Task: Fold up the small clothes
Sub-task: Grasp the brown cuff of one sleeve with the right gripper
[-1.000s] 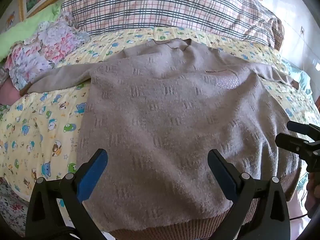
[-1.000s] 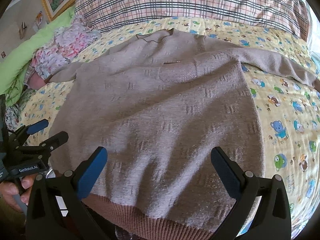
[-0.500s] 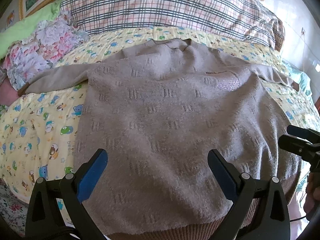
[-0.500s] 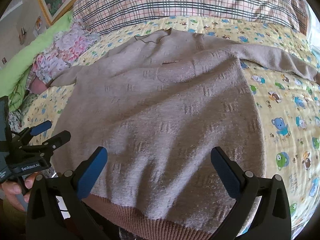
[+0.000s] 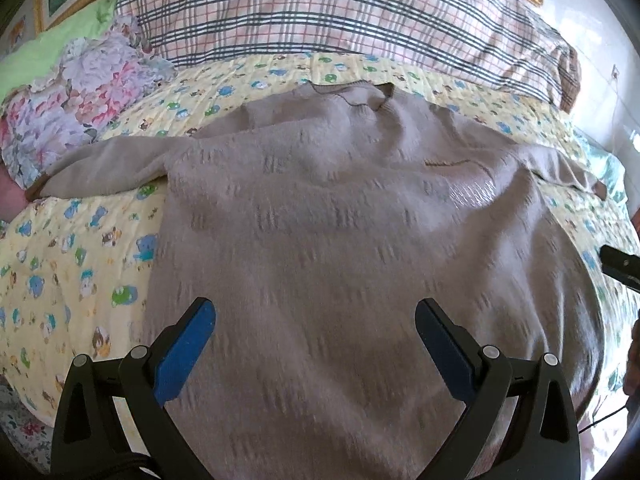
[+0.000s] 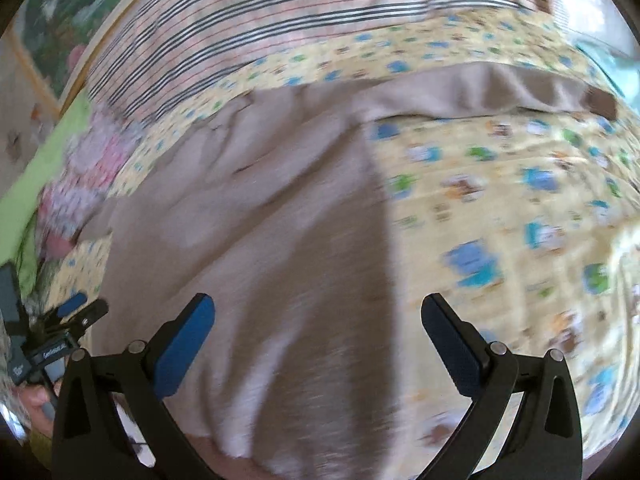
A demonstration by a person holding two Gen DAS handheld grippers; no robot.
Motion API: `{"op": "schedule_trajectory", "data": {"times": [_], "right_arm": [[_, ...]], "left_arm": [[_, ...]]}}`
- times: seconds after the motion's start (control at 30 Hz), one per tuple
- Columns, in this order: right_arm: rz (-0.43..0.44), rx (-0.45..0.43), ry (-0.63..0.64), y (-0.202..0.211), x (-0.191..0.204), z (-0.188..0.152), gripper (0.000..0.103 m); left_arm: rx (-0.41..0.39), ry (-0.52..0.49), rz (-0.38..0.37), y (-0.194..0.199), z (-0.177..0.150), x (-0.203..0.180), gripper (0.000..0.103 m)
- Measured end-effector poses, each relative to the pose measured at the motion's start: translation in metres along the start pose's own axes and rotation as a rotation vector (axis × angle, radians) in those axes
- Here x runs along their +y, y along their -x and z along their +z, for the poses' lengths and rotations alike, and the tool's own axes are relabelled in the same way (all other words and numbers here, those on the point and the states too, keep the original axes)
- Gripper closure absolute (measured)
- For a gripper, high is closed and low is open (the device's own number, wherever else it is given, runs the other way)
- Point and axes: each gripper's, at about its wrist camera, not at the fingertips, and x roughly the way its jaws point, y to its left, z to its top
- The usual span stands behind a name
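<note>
A taupe knit sweater (image 5: 340, 240) lies spread face up on the bed, collar at the far end, both sleeves stretched out sideways. My left gripper (image 5: 316, 340) hovers open over its lower body, nothing between the blue pads. In the right wrist view the sweater (image 6: 260, 240) fills the left half, its right sleeve (image 6: 500, 88) running to a brown cuff. My right gripper (image 6: 318, 340) is open above the sweater's right side edge. This view is blurred by motion. Each gripper shows at the edge of the other's view: the right one (image 5: 620, 266), the left one (image 6: 76, 312).
A yellow quilt with cartoon animals (image 5: 80, 248) covers the bed. A plaid pillow (image 5: 340, 16) lies at the head, a floral cloth (image 5: 72, 96) and green bedding (image 5: 52, 44) at the far left. A person's hand (image 6: 36, 396) holds the left gripper.
Both grippers have moved forward over the sweater, its hem now out of sight. The right gripper has swung rightward fast, bringing the right sleeve and quilt into view. Both stay open.
</note>
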Motion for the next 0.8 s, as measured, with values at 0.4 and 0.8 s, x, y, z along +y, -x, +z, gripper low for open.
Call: {"op": "schedule_trajectory", "data": {"times": [0.4, 0.8], "right_arm": [[-0.178, -0.169, -0.272, 0.025, -0.153, 0.082, 0.012], [-0.15, -0.258, -0.619, 0.002, -0.279, 0.151, 0.049]], "left_arm": [[-0.01, 0.061, -0.007, -0.037, 0.084, 0.011, 0.003], [0.016, 0.083, 0.012, -0.104, 0.155, 0.012, 0.003]]}}
